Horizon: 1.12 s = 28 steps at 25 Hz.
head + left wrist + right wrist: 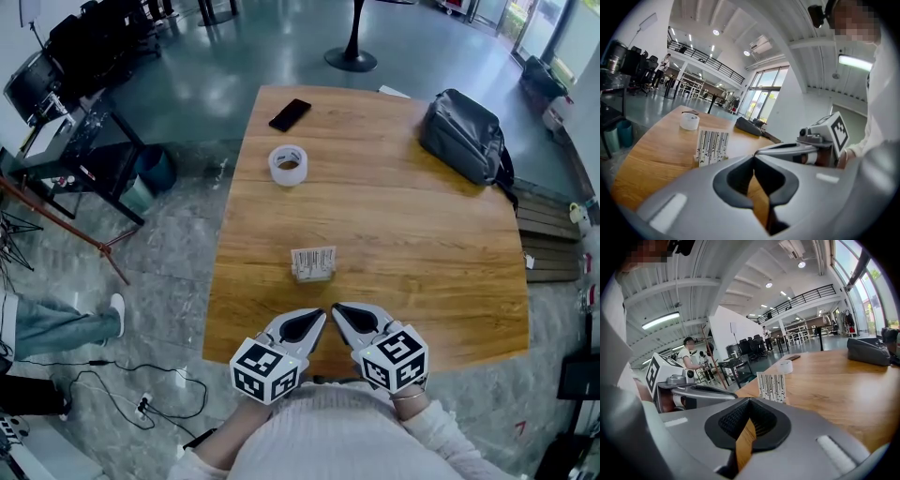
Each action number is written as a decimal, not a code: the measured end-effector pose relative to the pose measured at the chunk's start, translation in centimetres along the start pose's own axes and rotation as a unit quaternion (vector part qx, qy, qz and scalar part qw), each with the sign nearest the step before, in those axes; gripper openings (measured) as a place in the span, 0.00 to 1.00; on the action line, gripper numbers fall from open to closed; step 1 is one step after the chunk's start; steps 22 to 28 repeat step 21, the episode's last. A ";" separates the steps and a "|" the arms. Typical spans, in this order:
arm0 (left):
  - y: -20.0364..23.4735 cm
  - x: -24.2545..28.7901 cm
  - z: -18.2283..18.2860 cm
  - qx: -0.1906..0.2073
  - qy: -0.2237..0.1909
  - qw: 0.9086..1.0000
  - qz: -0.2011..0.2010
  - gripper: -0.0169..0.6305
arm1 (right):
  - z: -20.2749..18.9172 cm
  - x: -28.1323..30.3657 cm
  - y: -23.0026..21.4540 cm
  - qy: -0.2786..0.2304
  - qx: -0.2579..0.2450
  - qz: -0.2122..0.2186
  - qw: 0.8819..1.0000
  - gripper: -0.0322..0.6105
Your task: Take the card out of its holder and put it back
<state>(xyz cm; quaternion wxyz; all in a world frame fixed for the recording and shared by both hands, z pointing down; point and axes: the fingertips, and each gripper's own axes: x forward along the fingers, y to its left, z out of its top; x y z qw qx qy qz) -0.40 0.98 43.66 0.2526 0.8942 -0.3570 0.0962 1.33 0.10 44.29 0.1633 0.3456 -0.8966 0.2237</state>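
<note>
A white card with black barcode-like stripes (313, 260) stands upright in its small holder (313, 276) near the middle of the wooden table (441, 244). Both grippers hover side by side at the table's near edge, short of the card. My left gripper (321, 315) is shut with nothing between its fingers, and so is my right gripper (338, 308). In the left gripper view the card (712, 146) stands ahead and to the left of the shut left gripper (753, 158). In the right gripper view the card (772, 386) stands just beyond the shut right gripper (749, 400).
A roll of clear tape (288, 165) sits beyond the card, and a black phone (290, 114) lies near the far edge. A dark grey bag (461, 134) rests at the far right corner. Chairs and desks stand to the left of the table.
</note>
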 end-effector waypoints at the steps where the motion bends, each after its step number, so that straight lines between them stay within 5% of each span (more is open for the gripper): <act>1: 0.1 0.0 -0.1 -0.002 0.001 1.000 0.002 0.04 | -0.1 0.0 0.0 0.002 0.001 0.000 1.000 0.05; 28: 0.4 -0.6 -1.1 -0.007 0.015 1.000 0.003 0.04 | -1.3 0.1 0.7 0.019 0.004 0.001 1.000 0.05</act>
